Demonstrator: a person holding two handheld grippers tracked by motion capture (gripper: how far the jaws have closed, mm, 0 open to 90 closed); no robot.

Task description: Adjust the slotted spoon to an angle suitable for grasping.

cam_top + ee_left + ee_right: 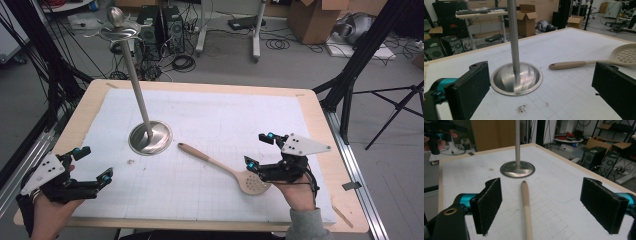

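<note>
Two tongs work over the tabletop (210, 100), and the job in hand looks like picking up the slotted spoon (225, 167) that lies flat on the white gridded mat, its handle tip pointing toward the round steel base of the stand (150, 137) and its perforated bowl near the front edge. The right tongs (260, 150) sit low over the bowl end with their jaws standing wide apart; in the right gripper view the beige handle runs straight up between the two black pads without touching either, so nothing is gripped yet. That straddling line-up probably serves a clean pinch across the narrow handle. The right hand comes in from the front edge, wrist low, tongs aimed along the handle toward the stand. The left tongs (92, 162) rest at the front left corner, open and empty, well apart from the spoon, aimed toward the stand's base, likely waiting out of the way.
</note>
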